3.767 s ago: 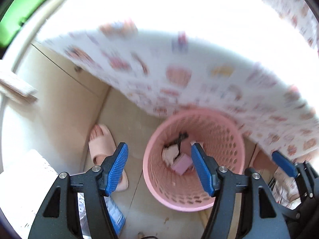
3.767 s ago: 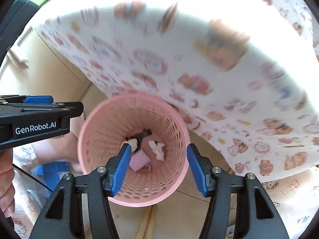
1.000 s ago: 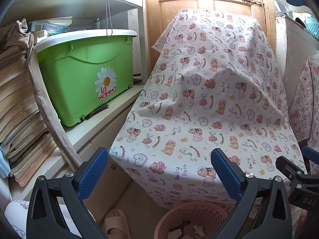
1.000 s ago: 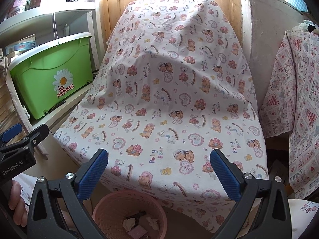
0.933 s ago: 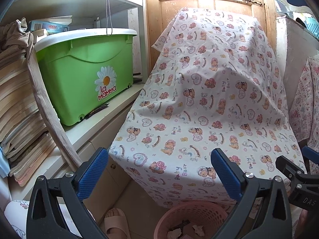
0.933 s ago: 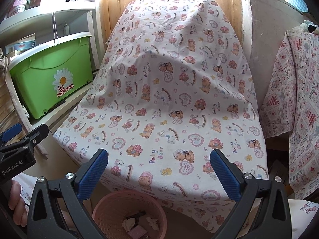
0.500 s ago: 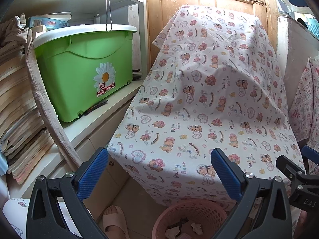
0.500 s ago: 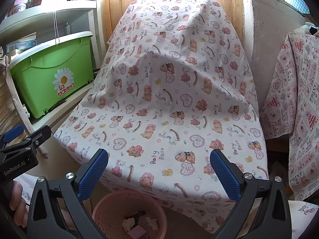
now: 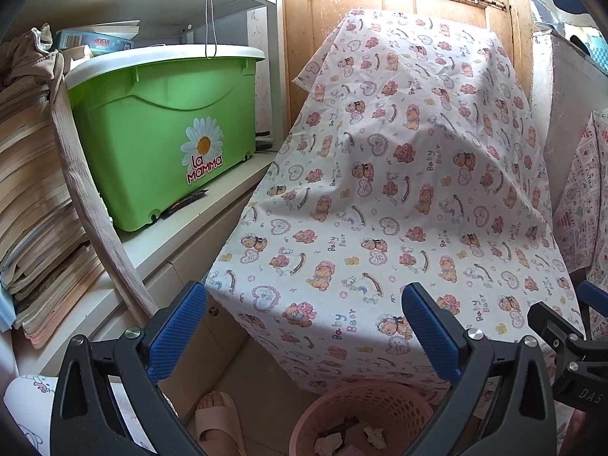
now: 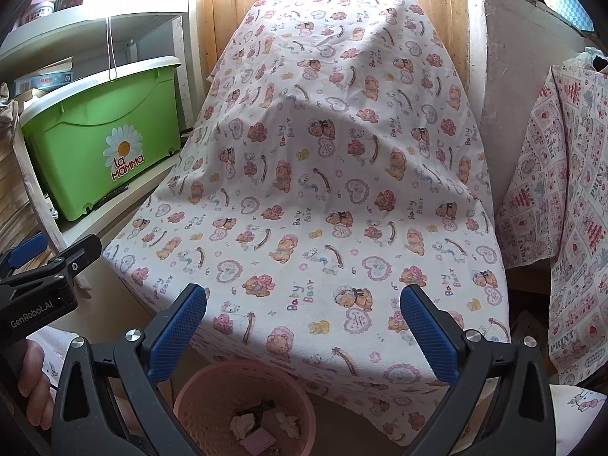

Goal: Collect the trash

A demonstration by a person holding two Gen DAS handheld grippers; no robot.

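The left gripper [image 9: 304,326] stands wide apart with nothing between its blue pads [image 9: 176,326], and the right gripper [image 10: 304,326] is spread just as wide and just as bare. Both hang side by side, level, above the near edge of the cloth-covered table [image 10: 323,174], pointing toward the far wooden door [image 9: 395,11].

Just below and near to both sits the pink basket [image 10: 212,391], on the floor at the table's near edge and partly tucked under the hanging cloth. The trash lies in its bottom: two crumpled white scraps [image 10: 243,423], one pink ridged piece [image 10: 258,440] and one dark thin item [image 10: 262,406], four things as far as the right wrist view shows; more may be hidden by the basket wall.

The cloth on top carries no loose litter in either view, and neither gripper holds anything, so the collecting looks done or nearly so. What is left, if anything, would be trash outside these views or under the cloth, which cannot be judged.

To the left, one green storage box [image 9: 163,133] rests on a white shelf, with a stack of papers [image 9: 30,197] farther left. One slippered foot [image 9: 218,418] stands on the floor left of the basket. A second patterned cloth [image 10: 562,205] hangs at the right.
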